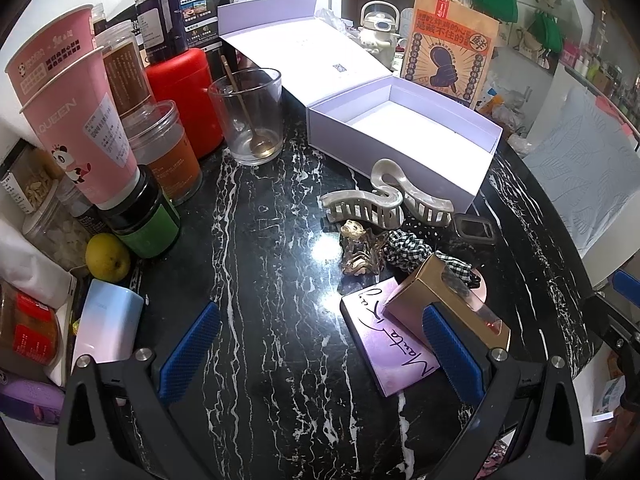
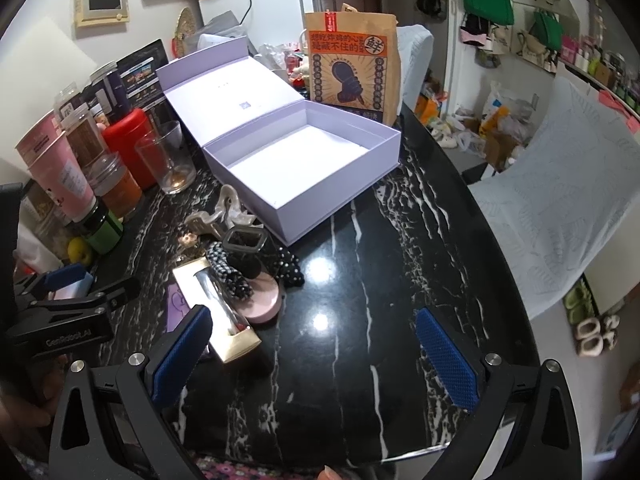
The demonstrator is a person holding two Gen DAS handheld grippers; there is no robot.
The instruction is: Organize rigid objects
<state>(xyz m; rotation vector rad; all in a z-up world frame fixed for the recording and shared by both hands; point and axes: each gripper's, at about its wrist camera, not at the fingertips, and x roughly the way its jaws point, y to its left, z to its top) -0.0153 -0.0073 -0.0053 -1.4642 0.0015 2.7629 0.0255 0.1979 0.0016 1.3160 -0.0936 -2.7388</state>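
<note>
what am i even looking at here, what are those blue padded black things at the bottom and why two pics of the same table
Those are two hand-held grippers, not a robot arm: a person holds one in each hand, and each carries a fisheye camera looking along its two blue-padded fingers. One picture is from the left gripper, the other from the right gripper. Both are open and hold nothing.

They look at a black marble table. On it sits an open, empty lilac cardboard box. In front of it lie a pearly cream hair claw clip, a black-and-white checked scrunchie, a gold rectangular carton with a clear window and a round pink compact. Jars, pink paper cups and a clear drinking glass crowd the left edge.
</note>
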